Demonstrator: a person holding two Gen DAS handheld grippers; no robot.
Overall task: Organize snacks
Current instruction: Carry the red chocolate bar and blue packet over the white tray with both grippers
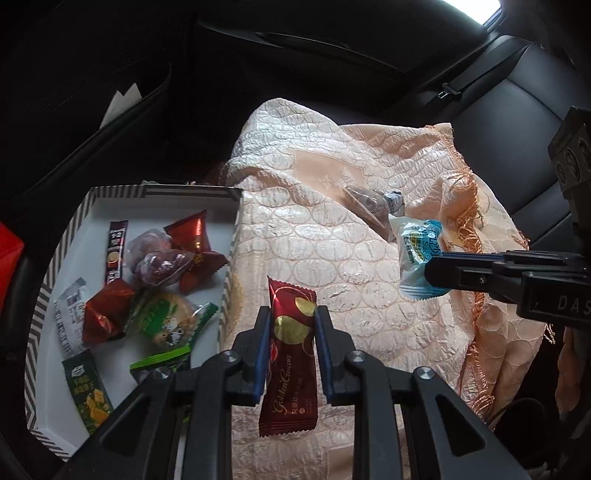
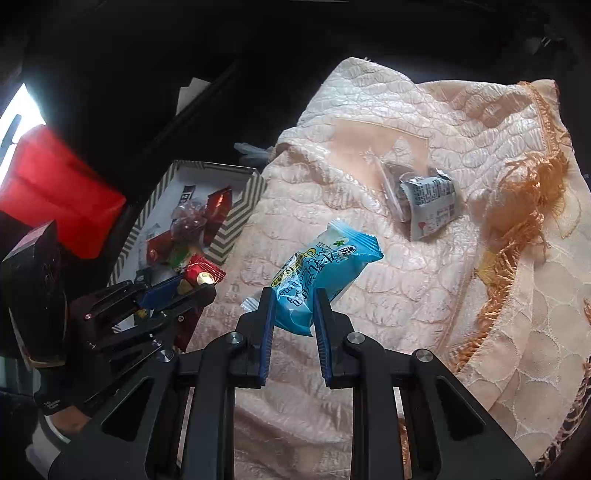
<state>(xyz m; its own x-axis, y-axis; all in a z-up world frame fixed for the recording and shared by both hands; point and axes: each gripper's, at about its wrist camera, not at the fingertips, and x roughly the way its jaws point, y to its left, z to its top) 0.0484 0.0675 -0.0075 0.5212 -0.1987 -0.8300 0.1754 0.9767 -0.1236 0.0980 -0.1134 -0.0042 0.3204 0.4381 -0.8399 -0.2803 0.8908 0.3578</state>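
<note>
Pinching maroon wafer bar [image 1: 291, 354] between left claw [image 1: 291, 321] pads.

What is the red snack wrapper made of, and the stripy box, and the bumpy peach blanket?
The red wrapper looks like thin plastic film, shiny, with gold print and crimped ends. The stripy box seems to be cardboard: stiff flat walls, matte white inside. The peach blanket looks like quilted fabric with a satiny sheen, stitched into puffy ovals, with a thread fringe along its edge.

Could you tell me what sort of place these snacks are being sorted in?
Most likely the back seat of a car: a black leather seat with a seat-belt buckle and a window above. A peach quilted cloth covers the seat, beside a striped box of snacks.
</note>
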